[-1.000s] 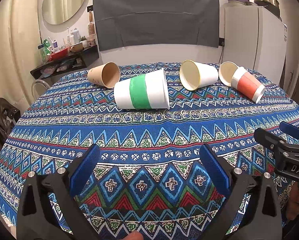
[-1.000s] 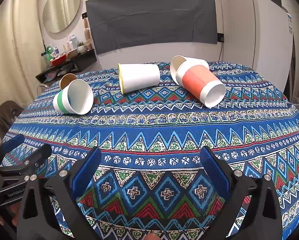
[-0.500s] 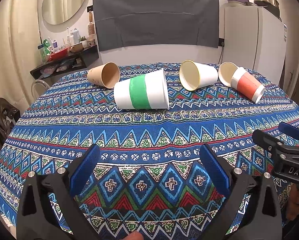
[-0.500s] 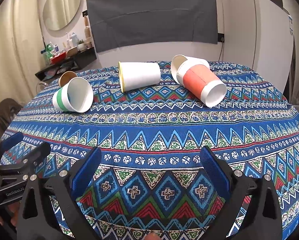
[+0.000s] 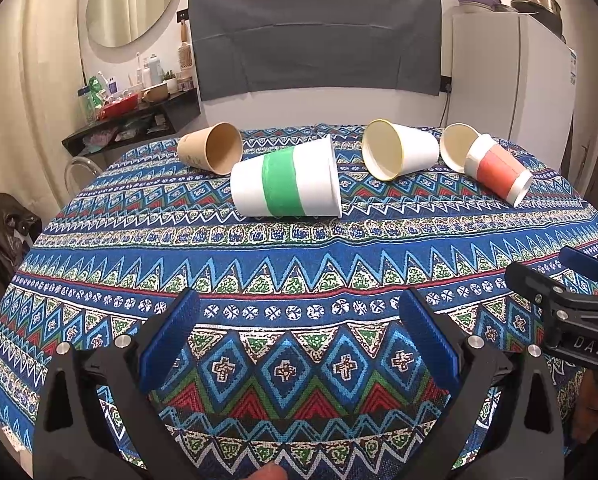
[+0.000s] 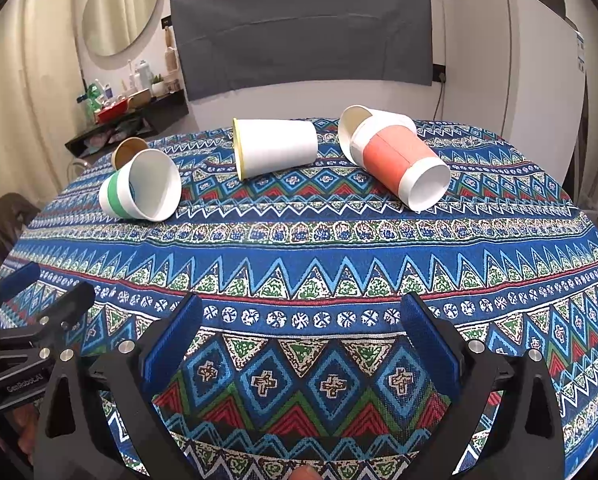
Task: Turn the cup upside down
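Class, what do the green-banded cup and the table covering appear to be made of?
Green-banded cup: probably paper, matte white, judging by its thin wall and rolled rim. Table covering: likely woven cloth, matte, with visible thread texture and soft creases.

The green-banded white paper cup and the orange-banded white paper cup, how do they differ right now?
The green-banded white paper cup wears a narrow green band; the orange-banded white paper cup wears a wide orange sleeve. In the right wrist view the green-banded one shows its open mouth, while the orange-banded one shows its closed base. The green-banded one lies apart; the orange-banded one lies up against a plain white cup. Both lie on their sides on the patterned tablecloth.
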### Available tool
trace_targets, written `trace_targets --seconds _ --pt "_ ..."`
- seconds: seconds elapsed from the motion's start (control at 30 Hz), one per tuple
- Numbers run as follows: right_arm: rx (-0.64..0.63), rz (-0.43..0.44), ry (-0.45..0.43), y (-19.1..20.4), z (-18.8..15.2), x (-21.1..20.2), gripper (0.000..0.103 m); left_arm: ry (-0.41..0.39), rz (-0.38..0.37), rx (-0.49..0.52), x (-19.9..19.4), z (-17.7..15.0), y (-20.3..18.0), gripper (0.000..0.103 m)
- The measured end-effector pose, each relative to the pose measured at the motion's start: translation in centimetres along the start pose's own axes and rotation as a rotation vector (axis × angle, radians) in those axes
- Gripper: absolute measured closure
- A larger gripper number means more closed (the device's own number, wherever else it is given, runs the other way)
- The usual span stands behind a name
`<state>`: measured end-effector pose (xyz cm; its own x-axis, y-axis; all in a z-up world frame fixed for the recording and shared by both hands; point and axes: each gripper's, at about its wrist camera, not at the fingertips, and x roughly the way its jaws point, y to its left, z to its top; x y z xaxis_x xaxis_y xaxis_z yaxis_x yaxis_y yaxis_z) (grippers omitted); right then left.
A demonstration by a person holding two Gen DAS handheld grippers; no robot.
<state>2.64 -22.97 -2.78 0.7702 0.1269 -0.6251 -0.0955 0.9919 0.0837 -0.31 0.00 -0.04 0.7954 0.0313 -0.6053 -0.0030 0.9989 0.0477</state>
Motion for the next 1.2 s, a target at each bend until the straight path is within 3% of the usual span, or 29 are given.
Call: trace_targets --seconds 0.37,0.57,0.9,1.2 --pt "-0.015 -0.019 0.03 0.4 0.2 0.6 0.008 0.009 -0.024 -0.009 0.1 0.0 0.4 0.006" --pt "-0.008 -0.016 0.042 0.8 1.0 1.1 0.008 0.063 -0.058 -0.031 1.2 0.6 1.1 0.006" --pt "-0.019 -0.07 0.047 1.4 6.2 2.5 0.009 0.066 -0.062 -0.034 1.7 3.7 1.9 0.006" --pt "-0.066 -0.076 0.066 3.4 11.0 7.3 0.01 0.092 -0.051 -0.04 3.6 5.0 2.4 0.006"
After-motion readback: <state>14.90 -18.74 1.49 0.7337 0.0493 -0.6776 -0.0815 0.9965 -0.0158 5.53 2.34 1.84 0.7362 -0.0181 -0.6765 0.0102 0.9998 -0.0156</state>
